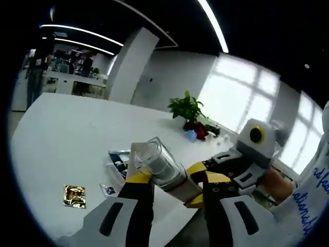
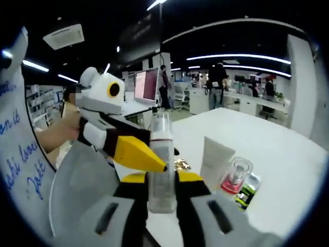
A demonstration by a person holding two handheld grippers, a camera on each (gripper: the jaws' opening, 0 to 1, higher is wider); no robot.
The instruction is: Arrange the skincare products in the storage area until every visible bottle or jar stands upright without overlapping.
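Two grippers, left gripper (image 1: 169,188) and right gripper (image 2: 162,188), jaws clenched on one clear bottle (image 2: 161,164); uneven pull could drop it onto white surface (image 2: 288,154).

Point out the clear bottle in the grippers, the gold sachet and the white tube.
clear bottle (image 2: 161,170), right gripper view, its clear body between the jaws.
gold sachet (image 1: 74,196), left gripper view, middle of the foil.
white tube (image 2: 215,160), right gripper view, its flat front face.

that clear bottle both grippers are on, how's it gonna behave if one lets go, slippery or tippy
Likely slippery: the clear bottle looks smooth and glossy, and both the left gripper and right gripper pinch it on narrow contact.

Probably tippy once stood on the white table: it is tall and slim, with a small base.

It looks rigid, so it shouldn't deform in the grip.
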